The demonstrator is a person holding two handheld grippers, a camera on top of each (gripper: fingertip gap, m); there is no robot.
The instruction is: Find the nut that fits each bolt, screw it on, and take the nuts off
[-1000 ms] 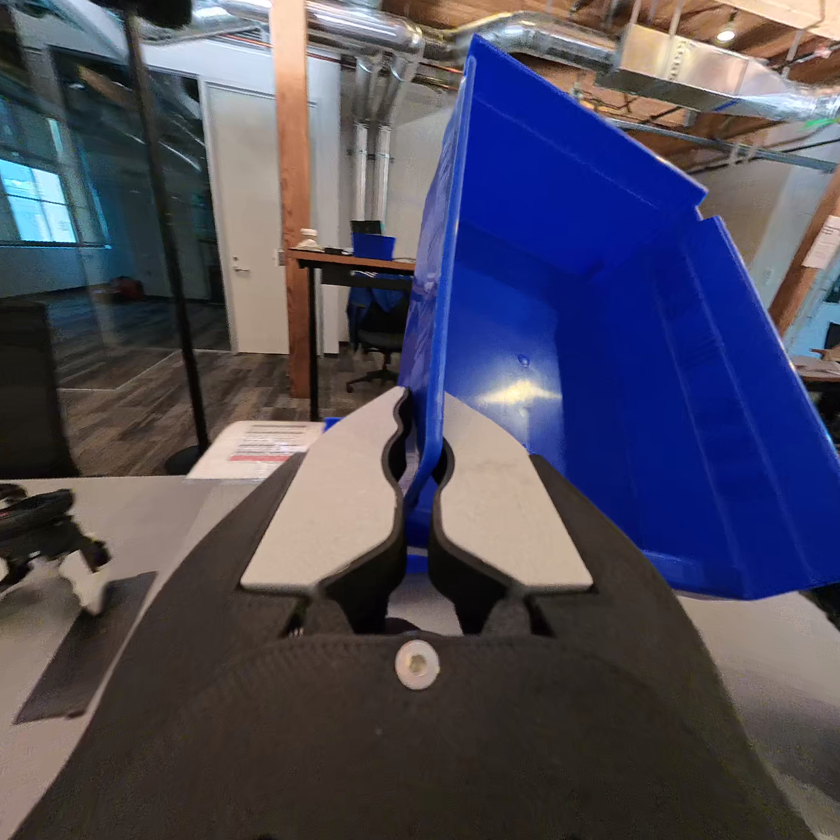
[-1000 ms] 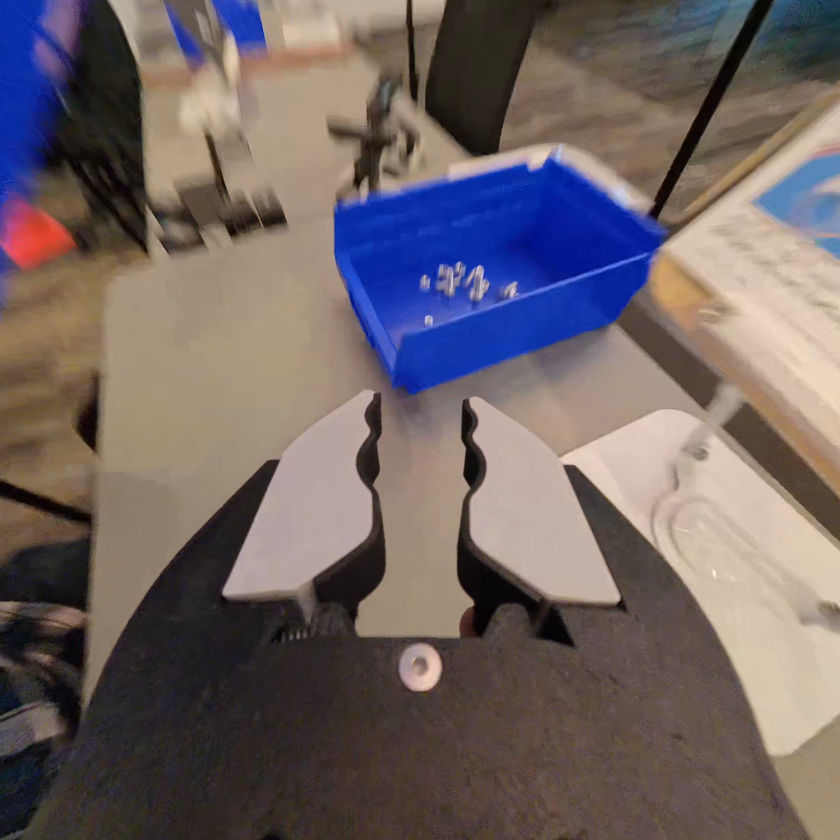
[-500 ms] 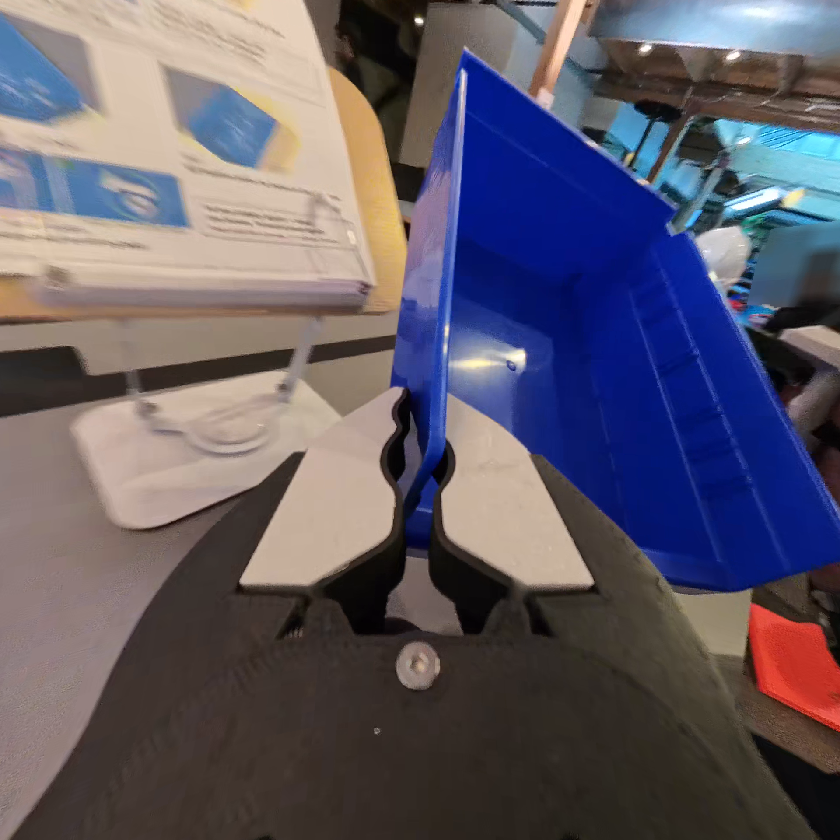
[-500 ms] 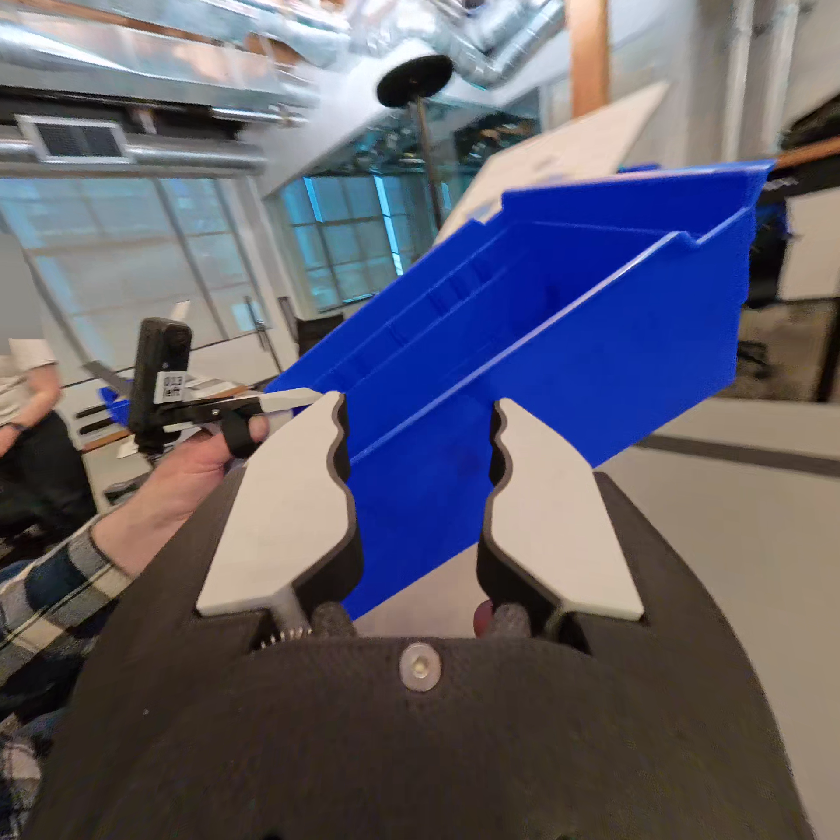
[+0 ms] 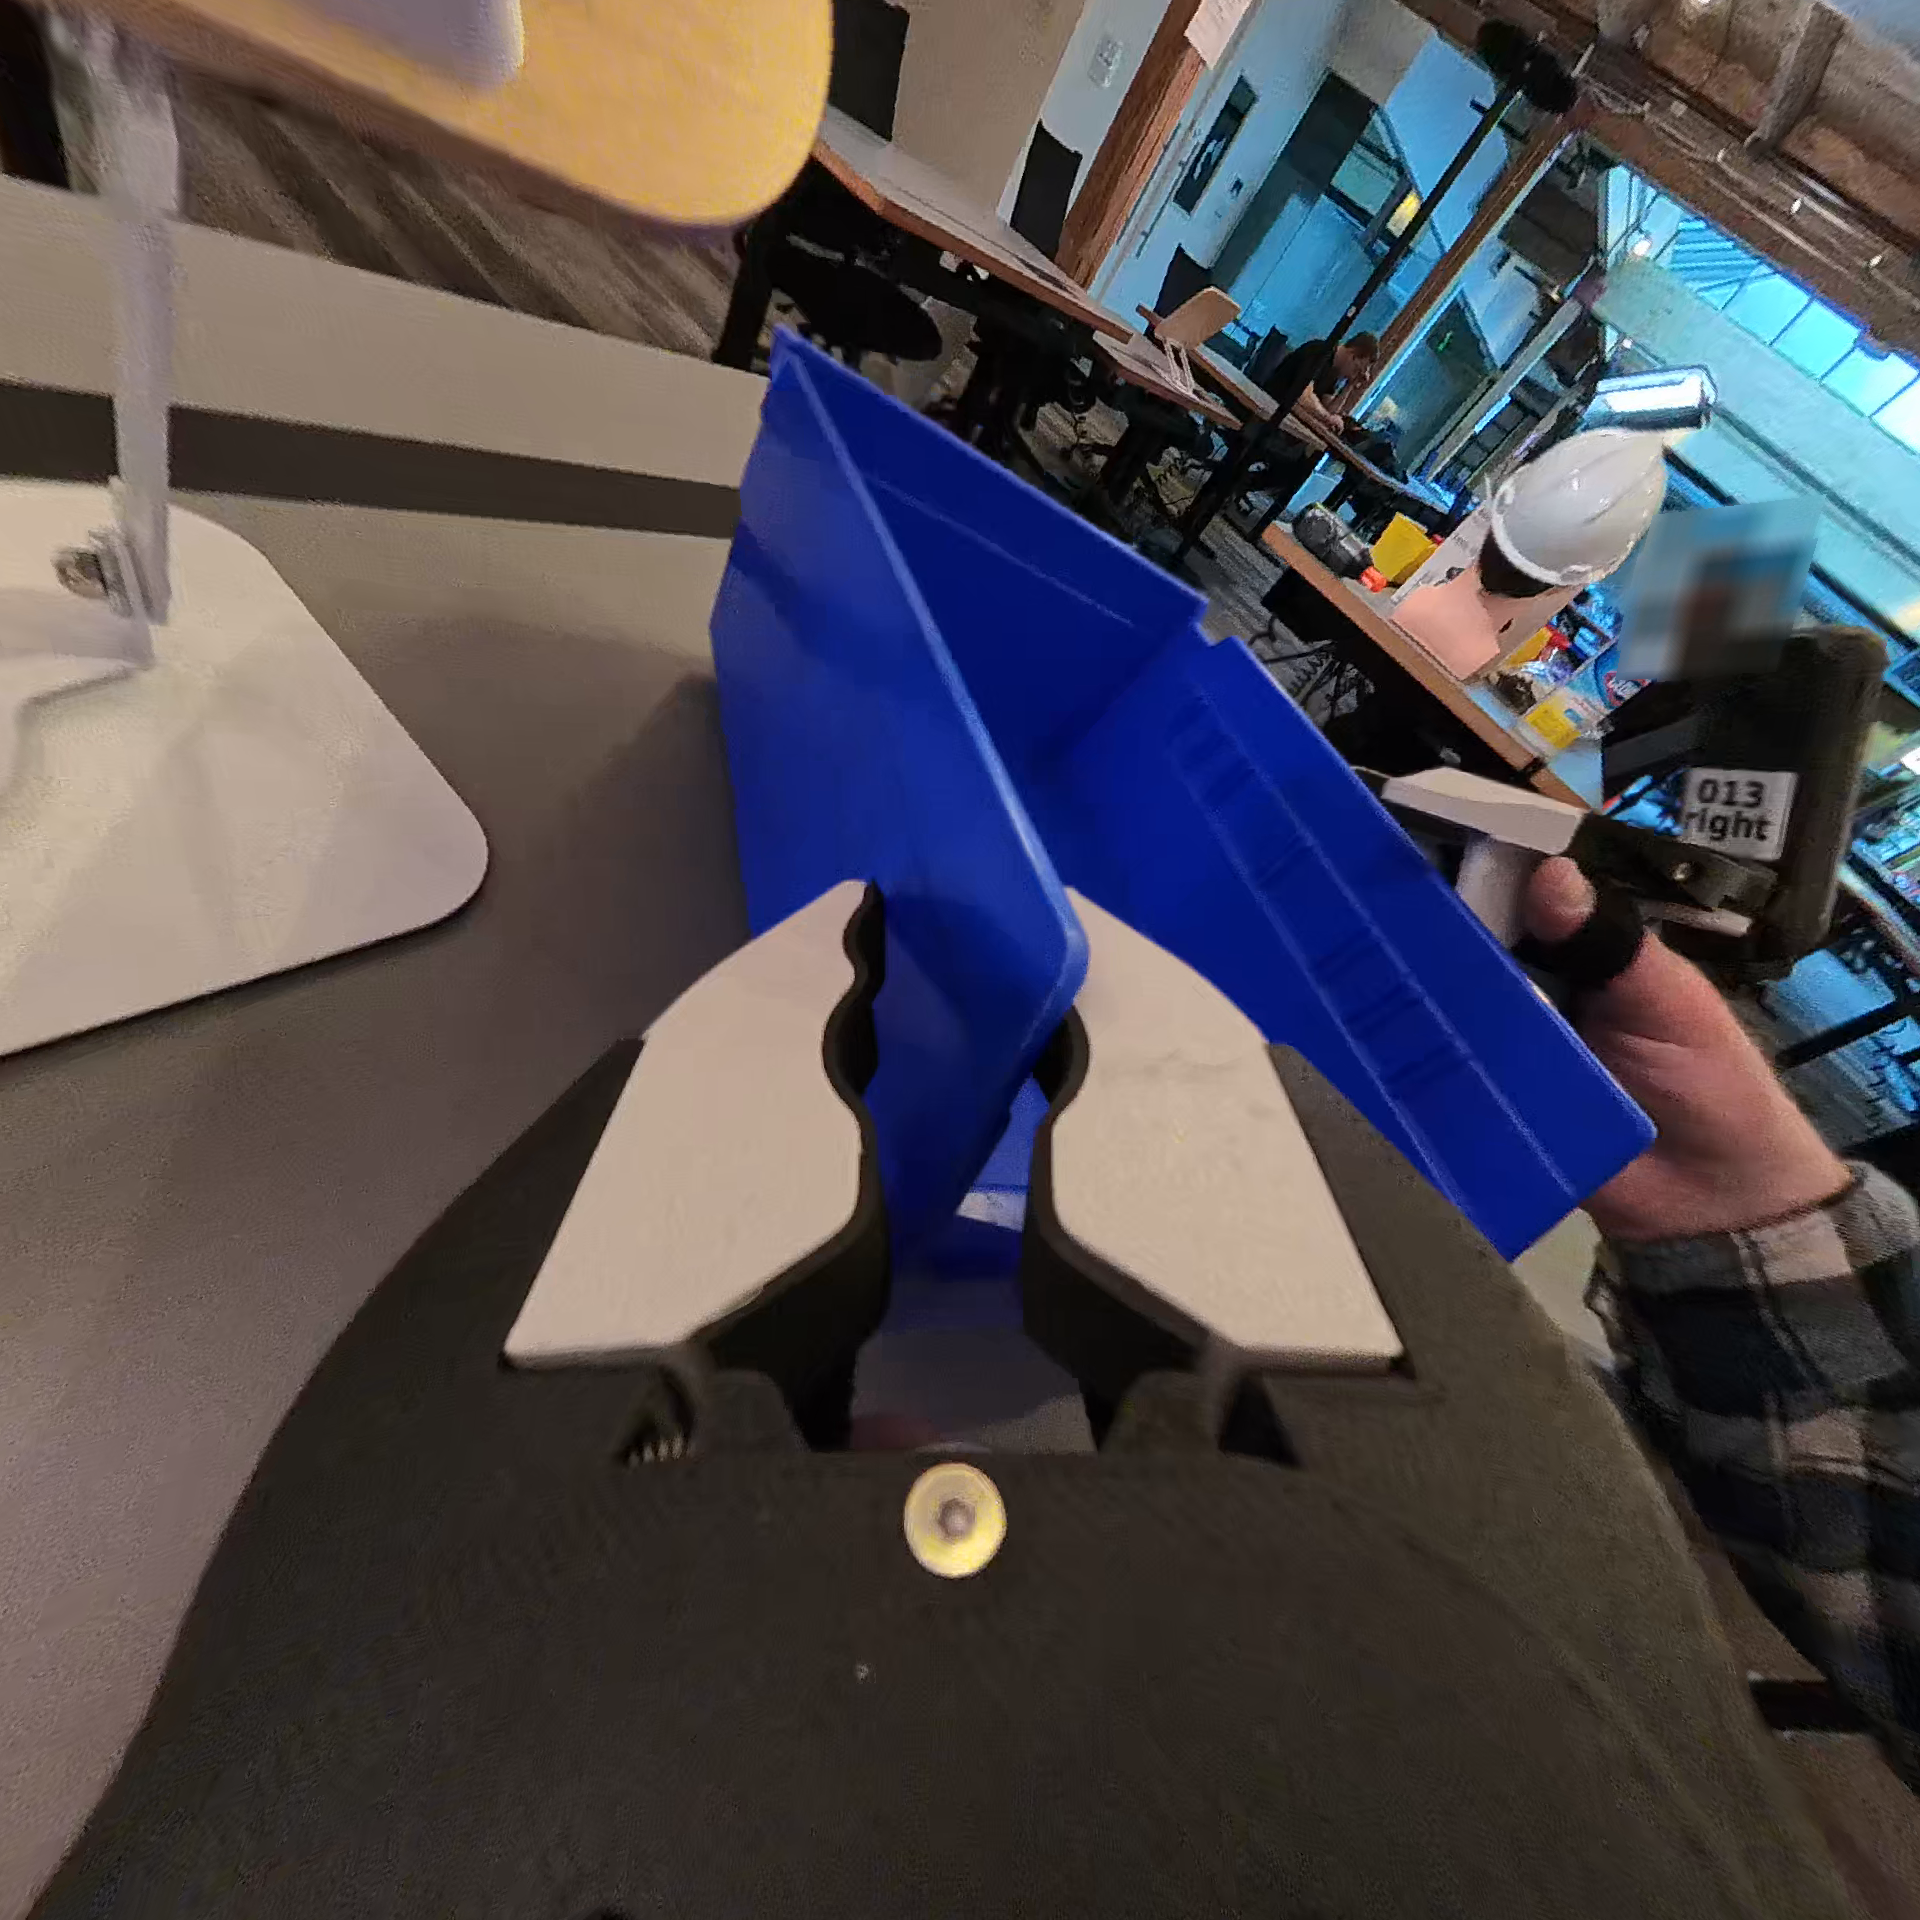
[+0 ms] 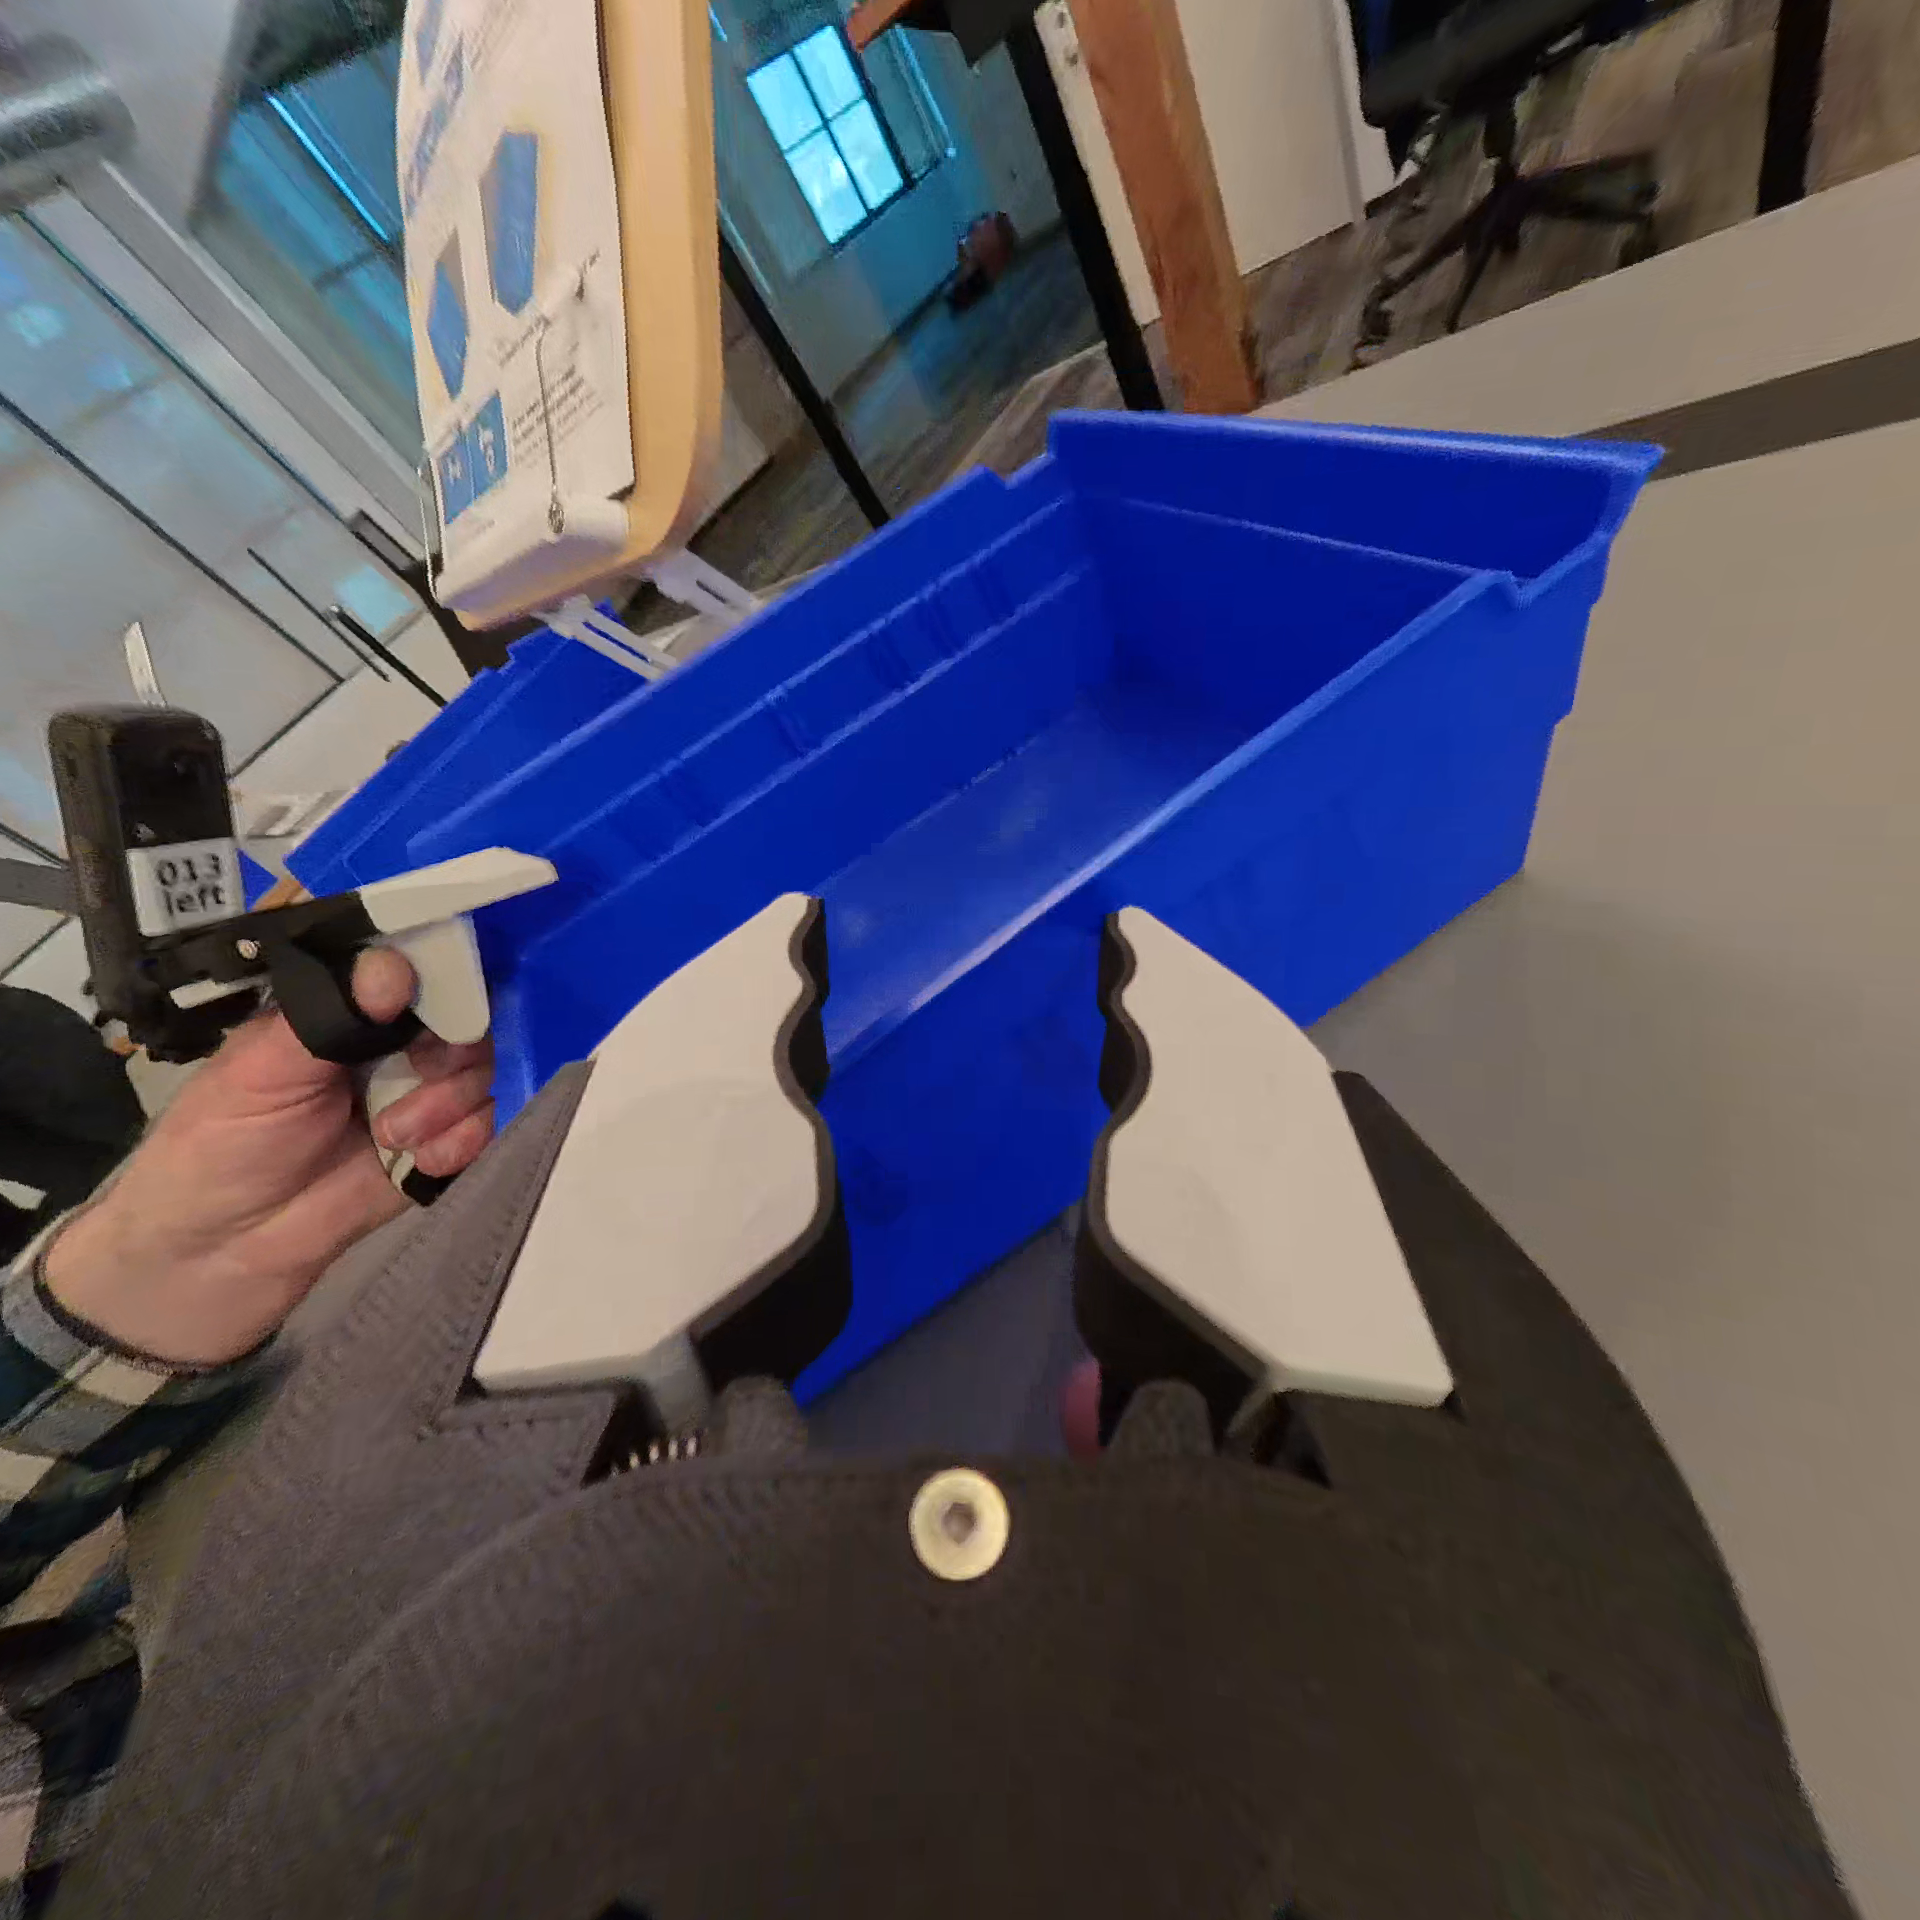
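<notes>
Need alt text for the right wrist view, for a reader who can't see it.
An empty blue bin rests on a grey table, its near wall standing between the open fingers of the right gripper. At left, a hand holds the left gripper at the bin's end, and a clipboard on a stand stands behind.

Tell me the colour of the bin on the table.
Solid blue all over; the bin shows best in the right wrist view.

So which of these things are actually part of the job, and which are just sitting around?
Part of the job:
- blue bin, no nuts or bolts visible inside
- left gripper
- right gripper

Just lying about:
- instruction board on its white stand
- white hard hat
</notes>
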